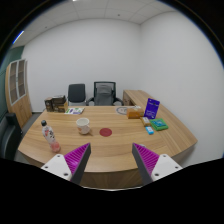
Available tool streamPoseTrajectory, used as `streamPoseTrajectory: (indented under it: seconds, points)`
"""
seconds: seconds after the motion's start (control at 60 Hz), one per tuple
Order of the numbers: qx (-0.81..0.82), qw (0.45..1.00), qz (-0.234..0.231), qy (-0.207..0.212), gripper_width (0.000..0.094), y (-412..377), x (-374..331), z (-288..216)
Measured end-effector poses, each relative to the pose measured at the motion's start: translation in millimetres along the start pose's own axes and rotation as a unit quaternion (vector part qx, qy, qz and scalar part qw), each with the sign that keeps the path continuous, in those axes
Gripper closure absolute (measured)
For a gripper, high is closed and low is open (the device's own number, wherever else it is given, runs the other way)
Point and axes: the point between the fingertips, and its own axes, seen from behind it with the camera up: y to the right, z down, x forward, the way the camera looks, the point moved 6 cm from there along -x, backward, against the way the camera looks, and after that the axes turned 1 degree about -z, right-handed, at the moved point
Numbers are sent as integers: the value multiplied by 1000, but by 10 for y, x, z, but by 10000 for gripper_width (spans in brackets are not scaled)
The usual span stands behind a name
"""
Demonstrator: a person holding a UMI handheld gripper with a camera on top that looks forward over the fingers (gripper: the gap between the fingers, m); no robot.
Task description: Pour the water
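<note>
A clear plastic bottle (48,136) with a pink label stands on the wooden table (110,142), ahead of my left finger. A white cup (84,126) stands near the table's middle, beyond the fingers. A small pink disc (107,131) lies right of the cup. My gripper (112,160) is open and empty, held above the table's near edge, its magenta pads (76,156) spread wide apart.
Two office chairs (105,94) stand behind the table. A plate (134,112), a purple card (152,107) and teal items (158,125) sit at the right. Boxes (57,104) sit at the back left, a wooden cabinet (17,86) by the left wall.
</note>
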Motion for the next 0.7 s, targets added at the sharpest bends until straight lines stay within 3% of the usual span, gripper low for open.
streamPoseTrajectory:
  seconds: [0.3,0.7]
  points:
    - [-13,999,6,-44,79,-667,270,428]
    - [-1,999,-38,-16,75,-2426,604,733]
